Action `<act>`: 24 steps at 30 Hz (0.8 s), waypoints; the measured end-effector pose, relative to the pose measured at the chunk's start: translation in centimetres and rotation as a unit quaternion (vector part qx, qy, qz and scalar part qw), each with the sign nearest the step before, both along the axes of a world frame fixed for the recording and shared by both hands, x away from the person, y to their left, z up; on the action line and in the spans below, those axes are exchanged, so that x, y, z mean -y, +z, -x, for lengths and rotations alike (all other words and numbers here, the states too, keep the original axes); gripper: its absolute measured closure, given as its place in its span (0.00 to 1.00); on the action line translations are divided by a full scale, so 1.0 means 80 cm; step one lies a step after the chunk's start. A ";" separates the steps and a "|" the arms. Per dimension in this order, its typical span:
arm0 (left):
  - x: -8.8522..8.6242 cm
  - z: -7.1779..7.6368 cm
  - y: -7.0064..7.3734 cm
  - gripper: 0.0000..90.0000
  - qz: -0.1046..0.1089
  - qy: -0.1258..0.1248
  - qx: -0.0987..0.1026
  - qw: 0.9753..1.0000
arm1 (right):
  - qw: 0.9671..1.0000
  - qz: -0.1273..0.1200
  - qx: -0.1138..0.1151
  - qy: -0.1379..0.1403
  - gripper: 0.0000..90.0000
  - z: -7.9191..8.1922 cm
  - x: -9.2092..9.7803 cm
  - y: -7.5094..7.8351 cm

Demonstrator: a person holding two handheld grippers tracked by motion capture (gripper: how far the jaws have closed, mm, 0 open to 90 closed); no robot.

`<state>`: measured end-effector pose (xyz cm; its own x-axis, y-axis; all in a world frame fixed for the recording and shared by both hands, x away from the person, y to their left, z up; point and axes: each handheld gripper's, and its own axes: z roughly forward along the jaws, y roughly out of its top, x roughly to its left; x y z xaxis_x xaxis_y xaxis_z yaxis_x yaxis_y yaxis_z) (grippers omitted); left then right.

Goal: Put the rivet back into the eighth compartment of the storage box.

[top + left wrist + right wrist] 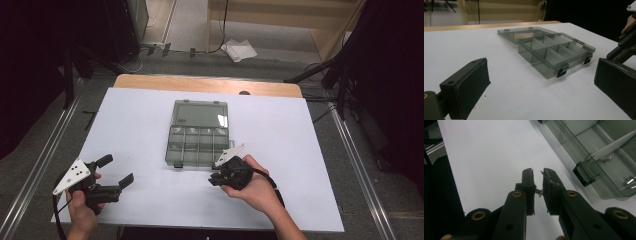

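Resting on the white table sheet (150, 115), a smoke-tinted compartment box (197, 145) lies near the table's centre with its lid (201, 113) folded flat back toward 12 o'clock. Dividers split the tray into several bays; two black latches (562, 72) hang from its front wall.

Right gripper (216, 179): held in the person's right hand (255, 190) at about 5 o'clock from the box, just off the tray's front right corner, jaws pointing toward 9 o'clock. In the right gripper view the jaws stand nearly closed, a narrow gap between them, with a small metal screw (539, 192) pinched crosswise between the pads. The same view shows one latch (584, 173) just beside the jaw tips and a few small metal parts (629, 180) lying inside the nearest bay.

Left gripper (116, 171): held in the left hand (82, 212) at about 7 o'clock from the box, well apart from it, above the sheet. Its jaws are spread wide and hold nothing; the left gripper view confirms this, with the box seen between the two pads and the right gripper (624, 47) at the frame's 3 o'clock edge.

Beyond the sheet at 12 o'clock, a strip of bare wooden tabletop (200, 82) is exposed.
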<state>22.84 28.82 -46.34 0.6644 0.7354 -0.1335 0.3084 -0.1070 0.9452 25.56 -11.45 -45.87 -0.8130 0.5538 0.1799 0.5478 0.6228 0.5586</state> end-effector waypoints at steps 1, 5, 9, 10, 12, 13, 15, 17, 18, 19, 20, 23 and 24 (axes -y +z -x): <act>0.000 0.000 0.000 0.00 0.001 0.000 0.000 1.000 | 1.000 0.001 0.001 -0.001 0.90 -0.001 0.000 0.003; 0.000 0.000 0.000 0.00 0.001 0.000 0.000 1.000 | 1.000 0.000 0.004 0.001 0.90 -0.005 0.002 0.007; 0.001 0.000 0.000 0.00 0.002 0.000 -0.001 1.000 | 1.000 0.000 0.006 -0.001 0.90 -0.008 0.006 0.012; 0.001 0.000 0.000 0.00 0.002 0.000 -0.001 1.000 | 1.000 -0.003 0.006 -0.004 0.90 -0.009 0.006 0.013; 0.001 0.000 -0.001 0.00 0.002 0.000 -0.001 1.000 | 1.000 -0.004 0.006 -0.004 0.90 -0.010 0.007 0.016; 0.001 0.000 -0.001 0.00 0.002 -0.001 -0.001 1.000 | 1.000 -0.004 0.006 -0.006 0.90 -0.011 0.008 0.017; 0.001 0.000 -0.001 0.00 0.003 -0.001 -0.001 1.000 | 1.000 -0.003 0.009 -0.004 0.90 -0.012 0.009 0.018; 0.001 0.000 0.000 0.00 0.003 0.000 -0.001 1.000 | 1.000 -0.003 0.008 -0.007 0.90 -0.014 0.010 0.021; 0.001 0.000 0.000 0.00 0.003 -0.001 -0.001 1.000 | 1.000 -0.003 0.008 -0.007 0.90 -0.014 0.010 0.021; 0.001 0.000 0.000 0.00 0.003 -0.001 -0.001 1.000 | 1.000 -0.003 0.008 -0.009 0.90 -0.015 0.010 0.022; 0.001 0.000 0.000 0.00 0.003 -0.001 -0.002 1.000 | 1.000 -0.002 0.008 -0.008 0.90 -0.016 0.011 0.023; 0.002 0.000 -0.001 0.00 0.004 -0.002 -0.001 1.000 | 1.000 -0.003 0.011 -0.009 0.90 -0.019 0.011 0.025; 0.002 0.000 -0.001 0.00 0.005 -0.002 -0.001 1.000 | 1.000 -0.002 0.009 -0.012 0.90 -0.020 0.011 0.027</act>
<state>22.84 28.66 -46.39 0.6671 0.7314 -0.1415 0.3098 -0.0996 0.9456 27.17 -12.35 -43.74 -0.8030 0.5718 0.1677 0.5521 0.6081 0.5705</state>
